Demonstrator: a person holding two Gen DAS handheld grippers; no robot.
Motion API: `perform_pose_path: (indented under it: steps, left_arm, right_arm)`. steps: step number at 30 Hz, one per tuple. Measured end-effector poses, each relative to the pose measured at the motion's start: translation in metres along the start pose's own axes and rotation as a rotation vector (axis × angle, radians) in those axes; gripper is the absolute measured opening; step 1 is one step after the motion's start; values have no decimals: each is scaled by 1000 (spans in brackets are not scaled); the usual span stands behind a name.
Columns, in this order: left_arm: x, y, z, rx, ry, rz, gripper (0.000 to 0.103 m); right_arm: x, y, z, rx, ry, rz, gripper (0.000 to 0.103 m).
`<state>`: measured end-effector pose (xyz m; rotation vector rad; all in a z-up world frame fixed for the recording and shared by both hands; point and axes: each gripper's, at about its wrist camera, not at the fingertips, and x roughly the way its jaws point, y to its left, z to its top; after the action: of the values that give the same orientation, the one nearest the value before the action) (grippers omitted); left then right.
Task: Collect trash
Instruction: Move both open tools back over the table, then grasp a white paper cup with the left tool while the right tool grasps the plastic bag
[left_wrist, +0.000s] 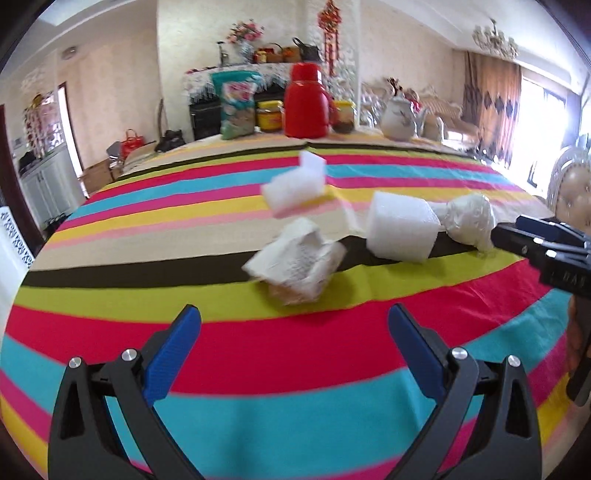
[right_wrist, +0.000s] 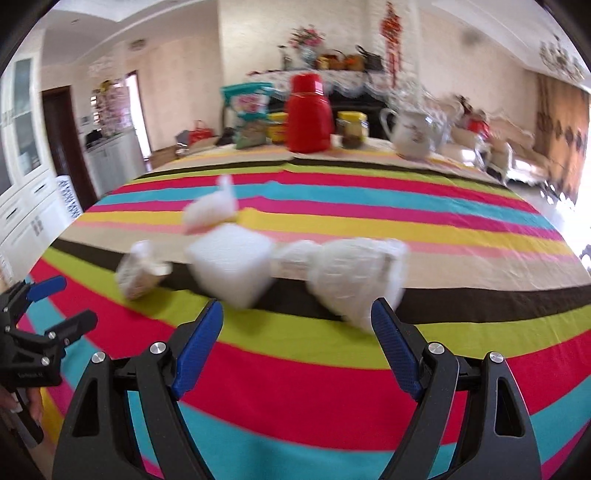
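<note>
Lying mid-desk: crumpled paper (left_wrist: 295, 258), foam roll (left_wrist: 400, 230) with long axis across stripes, white wad (left_wrist: 469, 221). Both grippers' jaws wide, empty. Striped cloth (left_wrist: 258, 350); red thermos (left_wrist: 306, 101) at far edge, living room behind.

four white trash pieces (left_wrist: 400, 230), two jars (left_wrist: 269, 116)
</note>
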<state>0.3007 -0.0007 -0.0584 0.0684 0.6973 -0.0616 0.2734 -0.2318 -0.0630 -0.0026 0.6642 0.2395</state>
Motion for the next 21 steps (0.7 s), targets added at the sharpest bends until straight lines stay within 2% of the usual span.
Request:
perform_pose_path:
  steps: [5, 9, 11, 12, 13, 14, 16, 17, 18, 19, 21]
  left_arm:
    - [44, -10, 17, -13, 73, -8, 98]
    - [68, 0, 30, -65, 138, -43, 97]
    - [77, 2, 32, -69, 154, -34, 93]
    - [84, 2, 32, -70, 179, -35, 88]
    - [90, 4, 32, -78, 209, -62, 76]
    - [92, 4, 31, -80, 220, -70, 72]
    - [90, 4, 32, -75, 209, -77, 48]
    - [89, 3, 32, -63, 206, -74, 44]
    - [88, 3, 31, -60, 202, -83, 39]
    - [86, 4, 30, -64, 198, -99, 37]
    - [79, 5, 28, -69, 179, -108, 34]
  right_arm:
    - [25, -25, 5, 16, 49, -50, 78]
    - [48, -28, 10, 2, 90, -51, 78]
    - [59, -29, 13, -4, 111, -47, 78]
    - [65, -30, 15, 0, 123, -46, 78]
    - [68, -30, 17, 3, 129, -49, 78]
    - [71, -31, 19, 2, 135, -50, 78]
    - [80, -32, 21, 7, 158, -43, 78]
    - [83, -33, 21, 11, 170, -34, 76]
    - [83, -33, 20, 14, 176, -28, 62]
    - [82, -33, 19, 20, 172, -25, 51]
    - [74, -34, 19, 34, 143, -28, 43]
